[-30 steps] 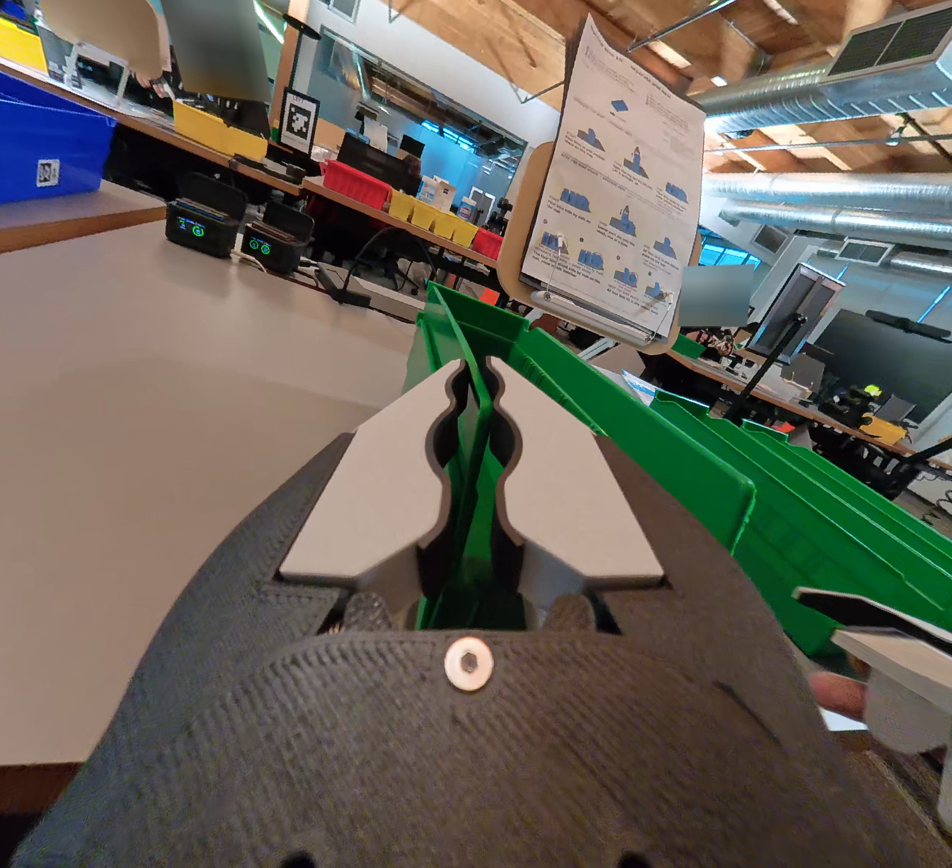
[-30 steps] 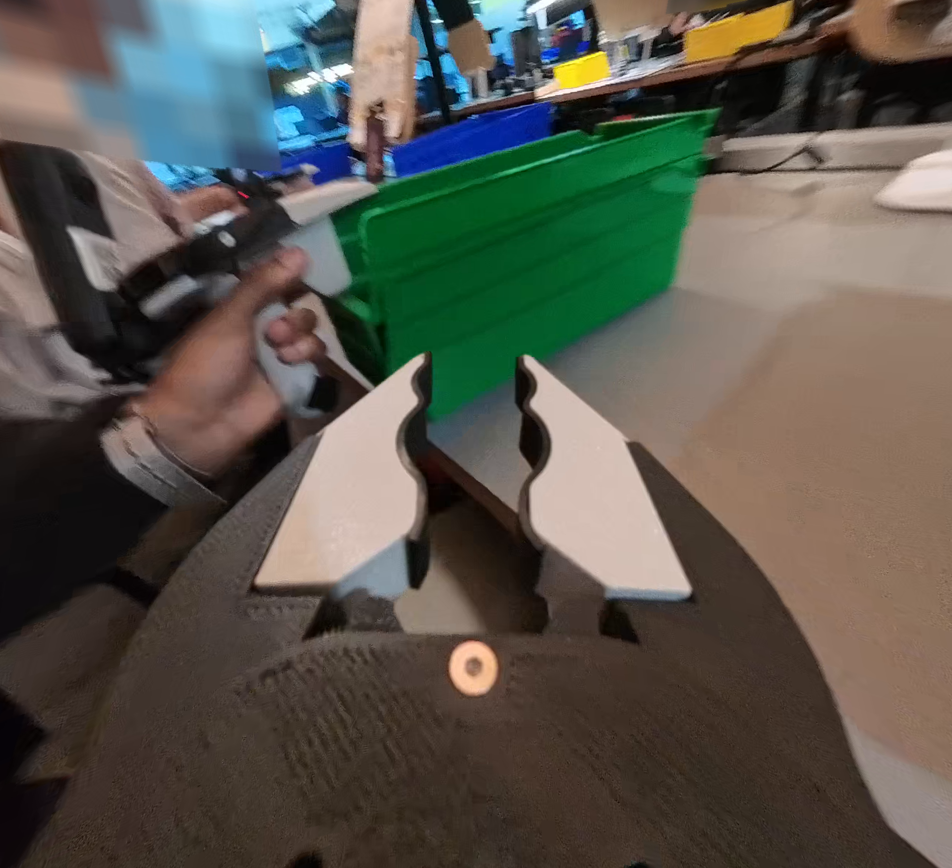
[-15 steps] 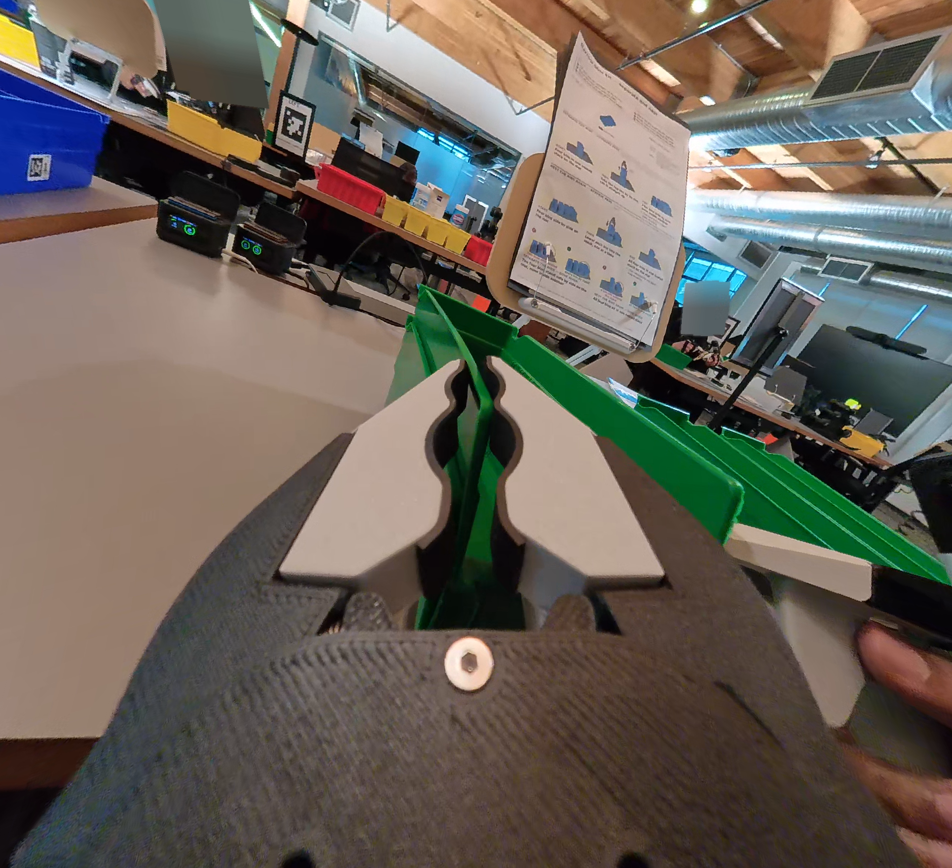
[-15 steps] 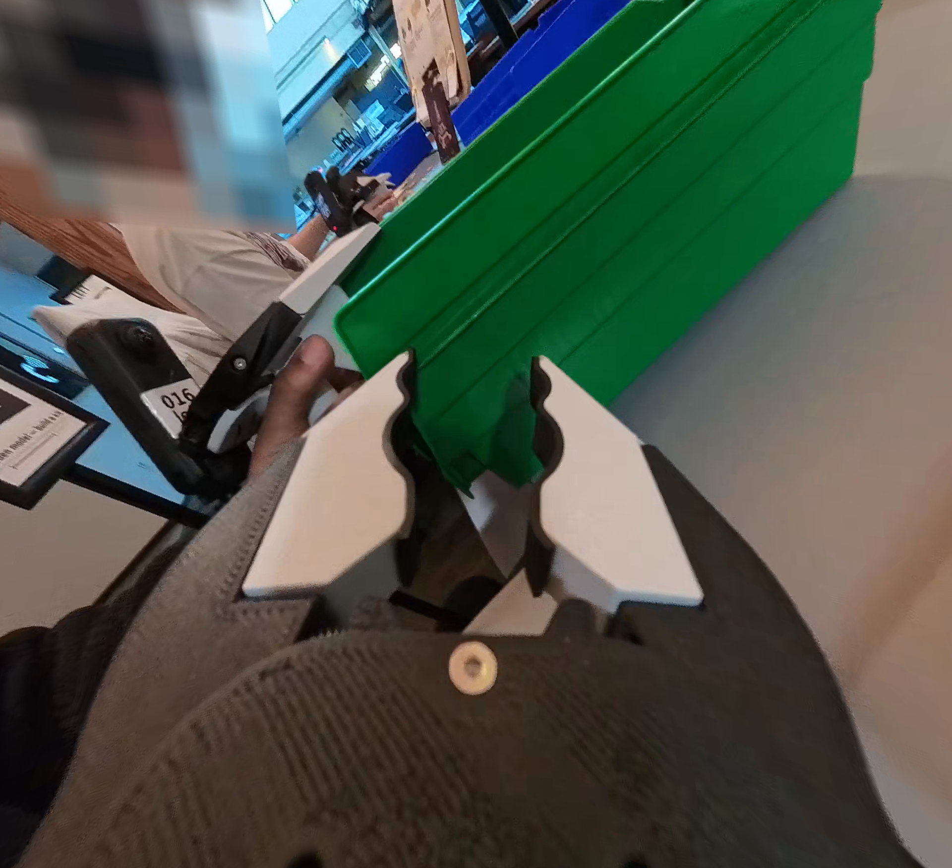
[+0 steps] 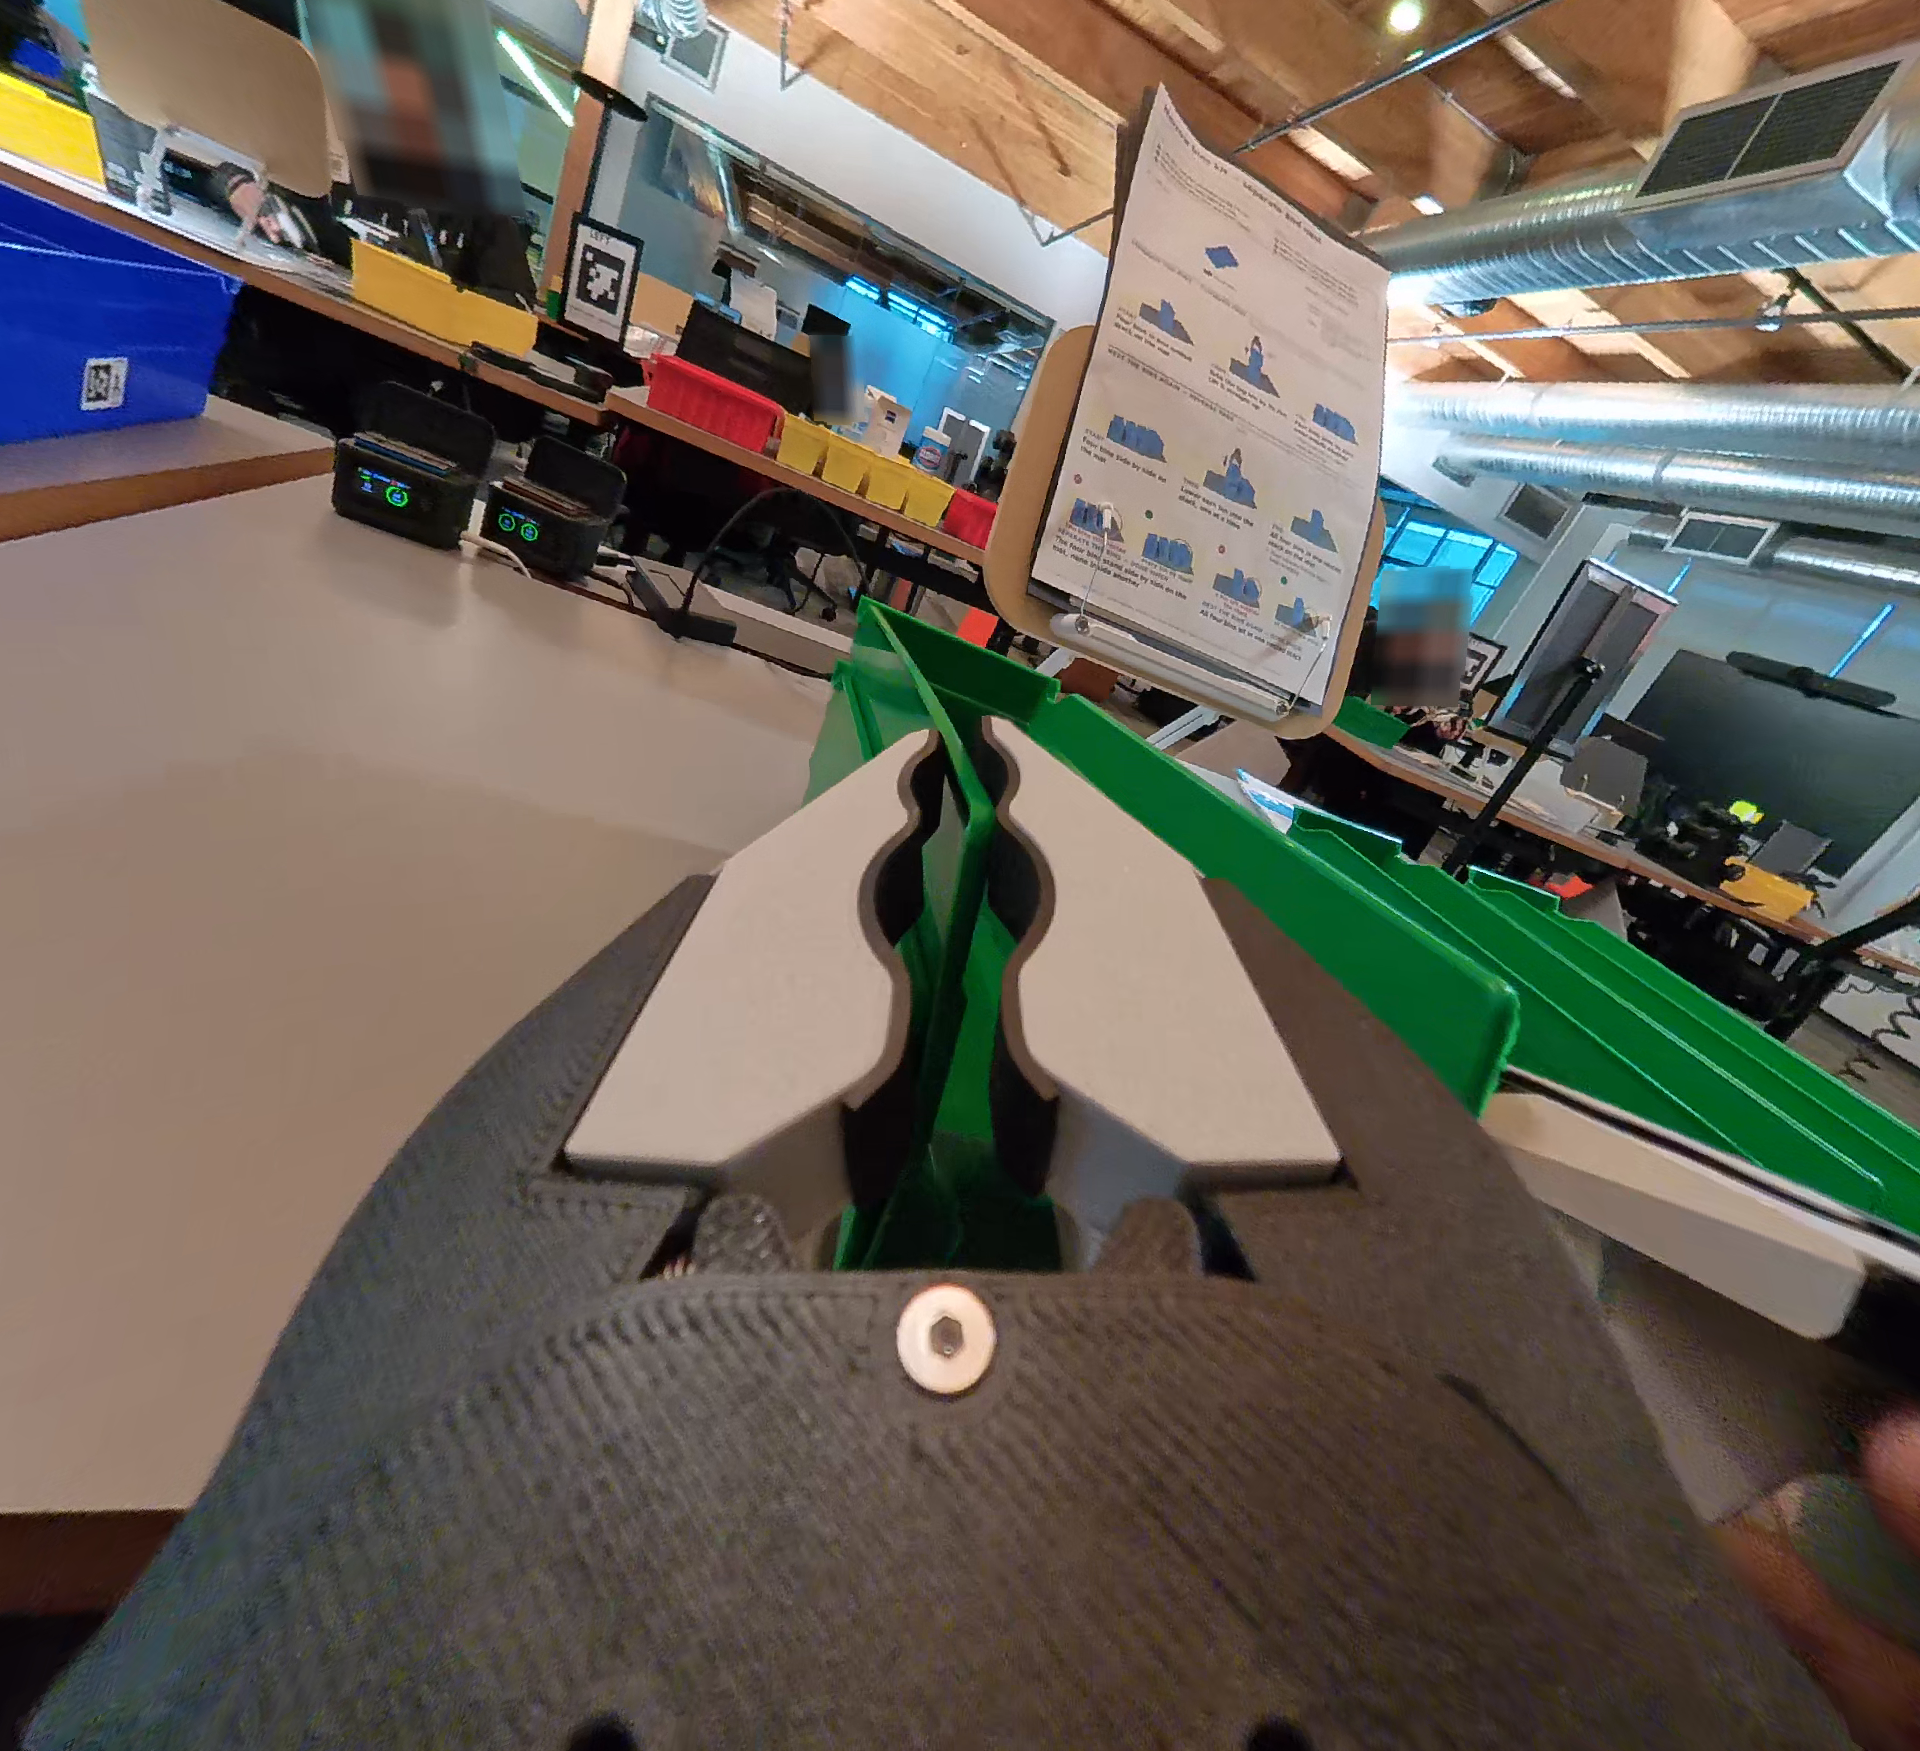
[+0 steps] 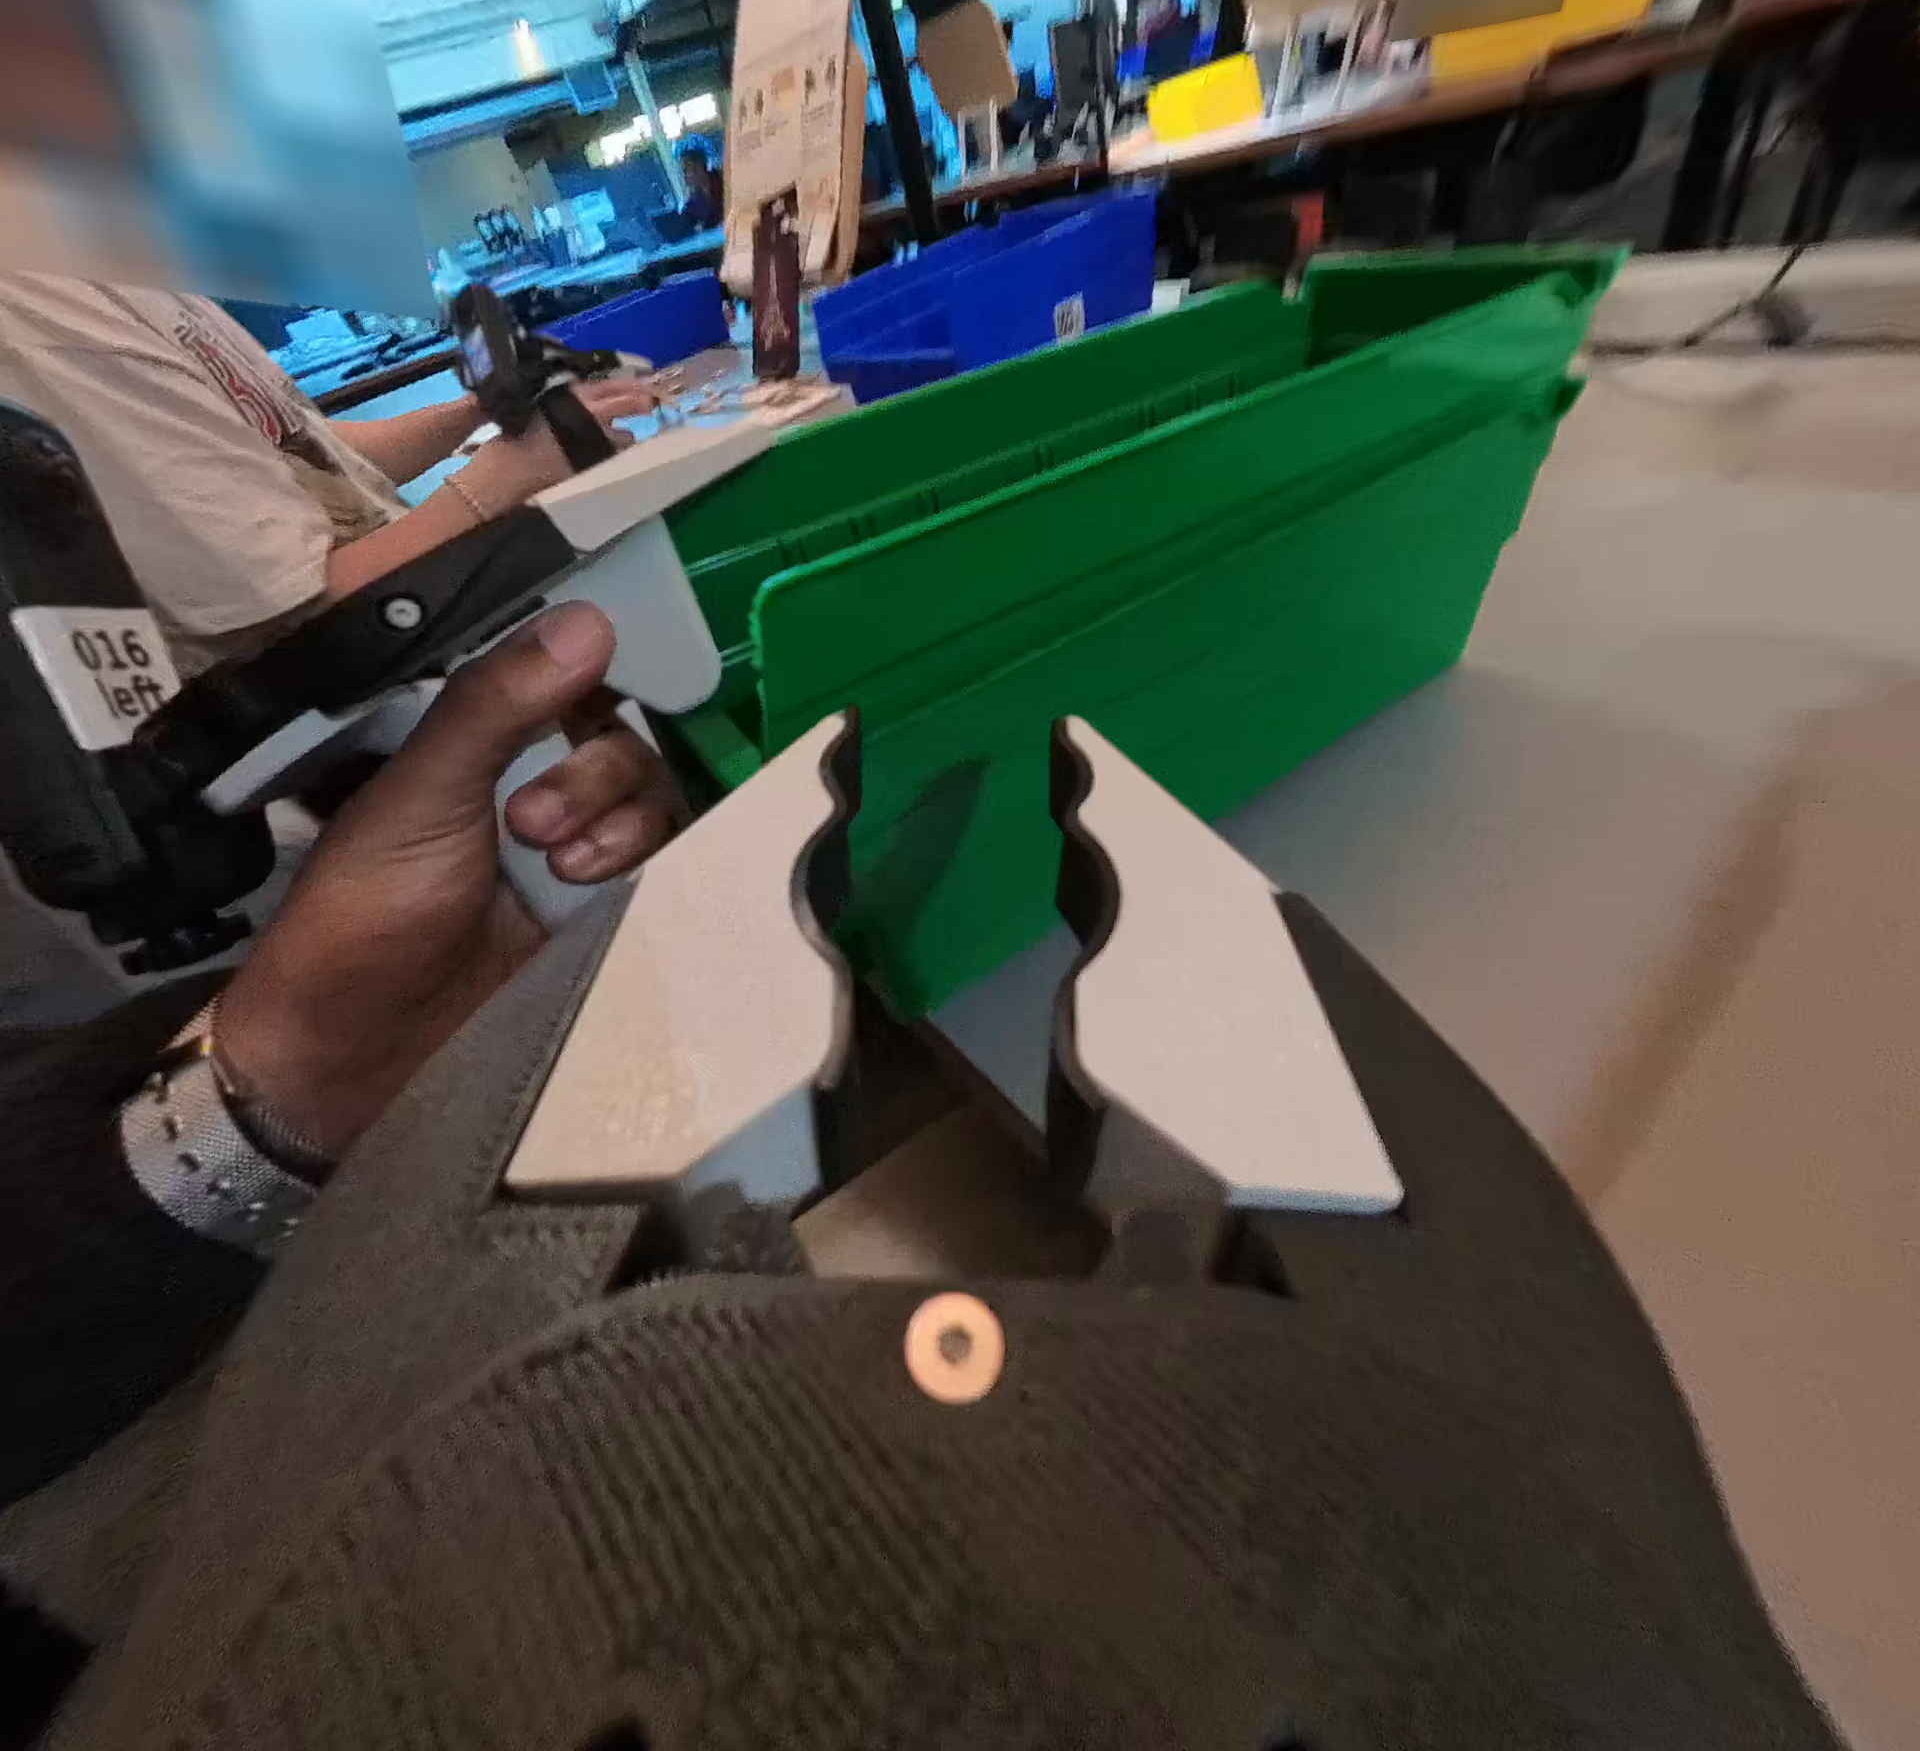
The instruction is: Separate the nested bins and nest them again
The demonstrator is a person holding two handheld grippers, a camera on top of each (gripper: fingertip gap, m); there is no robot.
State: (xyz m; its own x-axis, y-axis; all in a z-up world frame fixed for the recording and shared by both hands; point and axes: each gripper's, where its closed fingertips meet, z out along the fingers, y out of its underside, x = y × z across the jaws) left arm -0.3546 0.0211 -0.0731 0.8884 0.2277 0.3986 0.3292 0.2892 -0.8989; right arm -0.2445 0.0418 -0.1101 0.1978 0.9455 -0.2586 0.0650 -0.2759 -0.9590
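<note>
Grey-fingered left claw (image 5: 951, 880) is clenched on a wall of the nested green plastic bins (image 6: 1195, 558) on the pale tabletop (image 6: 1662, 714); right claw (image 6: 954, 828) gapes at their near corner, empty. Separating seems underway; next it likely needs closing on the outer wall

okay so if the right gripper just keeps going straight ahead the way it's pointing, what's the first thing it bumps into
Most likely the near end of the green bins. The right gripper is open and aimed at the outer wall there, low near the table. The gap looks short, but depth is hard to judge.
</note>
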